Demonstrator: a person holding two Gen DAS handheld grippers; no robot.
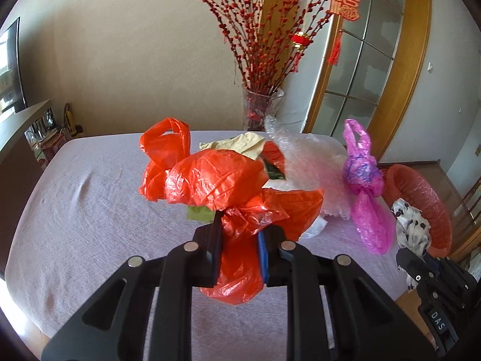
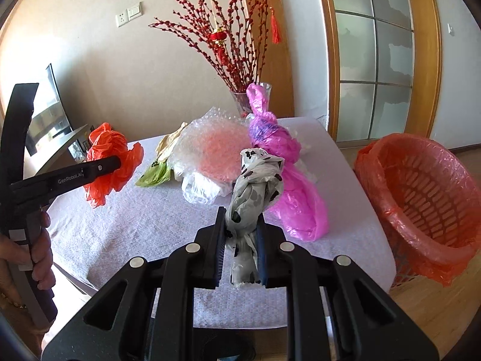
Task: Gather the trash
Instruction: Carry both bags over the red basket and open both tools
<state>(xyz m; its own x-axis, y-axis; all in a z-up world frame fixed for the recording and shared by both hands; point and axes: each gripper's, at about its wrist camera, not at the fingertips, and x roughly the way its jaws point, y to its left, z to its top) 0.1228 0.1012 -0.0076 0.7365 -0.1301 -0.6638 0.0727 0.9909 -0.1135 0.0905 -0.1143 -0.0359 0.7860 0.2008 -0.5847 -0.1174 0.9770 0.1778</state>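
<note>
My left gripper (image 1: 240, 234) is shut on a crumpled red plastic bag (image 1: 216, 180) and holds it above the table; it also shows in the right wrist view (image 2: 109, 162). My right gripper (image 2: 240, 225) is shut on a white bag with dark spots (image 2: 255, 180), lifted over the table's right part; this bag shows in the left wrist view (image 1: 412, 225). A knotted pink bag (image 2: 288, 165) lies on the lilac tablecloth (image 2: 135, 219). Bubble wrap (image 2: 210, 144), a clear bag (image 2: 201, 189), a beige bag (image 2: 171, 141) and a green scrap (image 2: 153, 176) lie behind.
A red-lined basket (image 2: 421, 198) stands on the floor just right of the table. A glass vase with red berry branches (image 1: 261, 102) stands at the table's far edge. A wooden glazed door (image 2: 372, 60) is behind at right. A TV and cabinet (image 1: 18, 114) are at left.
</note>
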